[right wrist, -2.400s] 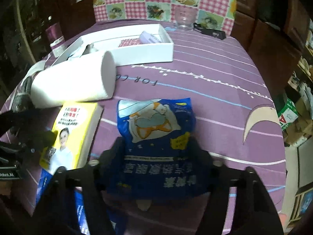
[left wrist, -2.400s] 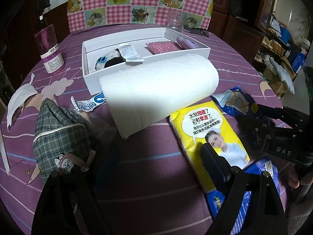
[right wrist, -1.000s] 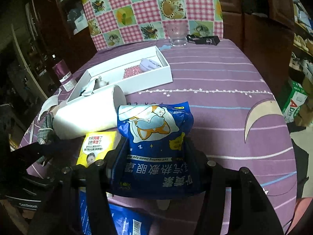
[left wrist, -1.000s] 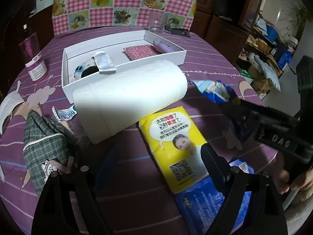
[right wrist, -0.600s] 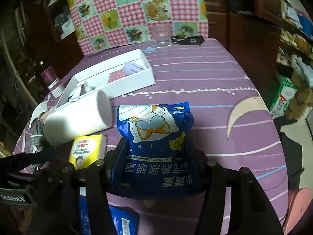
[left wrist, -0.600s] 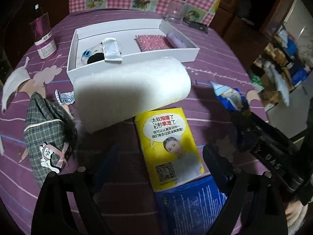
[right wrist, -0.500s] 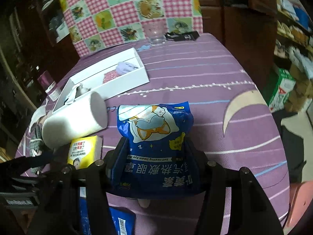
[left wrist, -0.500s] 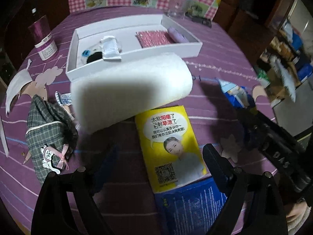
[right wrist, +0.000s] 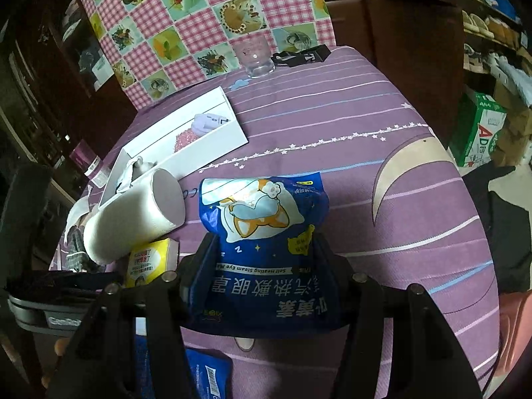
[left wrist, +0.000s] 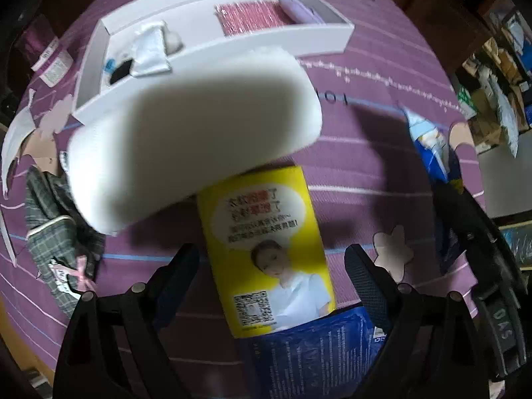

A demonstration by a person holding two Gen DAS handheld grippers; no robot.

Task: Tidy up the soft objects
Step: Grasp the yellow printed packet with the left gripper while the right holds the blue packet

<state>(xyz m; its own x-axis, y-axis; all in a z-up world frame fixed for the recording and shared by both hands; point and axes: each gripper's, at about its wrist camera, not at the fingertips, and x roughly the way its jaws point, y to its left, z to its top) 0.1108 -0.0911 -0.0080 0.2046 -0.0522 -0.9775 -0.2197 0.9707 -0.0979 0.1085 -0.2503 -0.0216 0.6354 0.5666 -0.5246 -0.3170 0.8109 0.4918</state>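
Note:
My left gripper [left wrist: 271,266] points down, open, its fingers either side of a yellow tissue pack [left wrist: 266,242] lying flat on the purple tablecloth; the pads stand clear of it. A white paper roll [left wrist: 186,133] lies just beyond, overlapping the pack's far end. My right gripper [right wrist: 262,256] is shut on a blue steam eye mask bag [right wrist: 262,232], held above the table. From the right wrist I see the roll [right wrist: 133,212], the yellow pack [right wrist: 149,259] and the left gripper's body [right wrist: 50,299] at the left.
A white box [left wrist: 332,38] with small items stands behind the roll. A plaid pouch [left wrist: 53,232], a face mask [left wrist: 16,133] and a purple bottle [left wrist: 50,63] lie left. A blue packet [left wrist: 316,359] touches the pack's near end. A glass [right wrist: 254,56] stands at the far edge.
My left gripper has tipped downward and moved over the yellow pack, which now sits between its fingers. The right gripper has shifted a little, still holding the blue bag.

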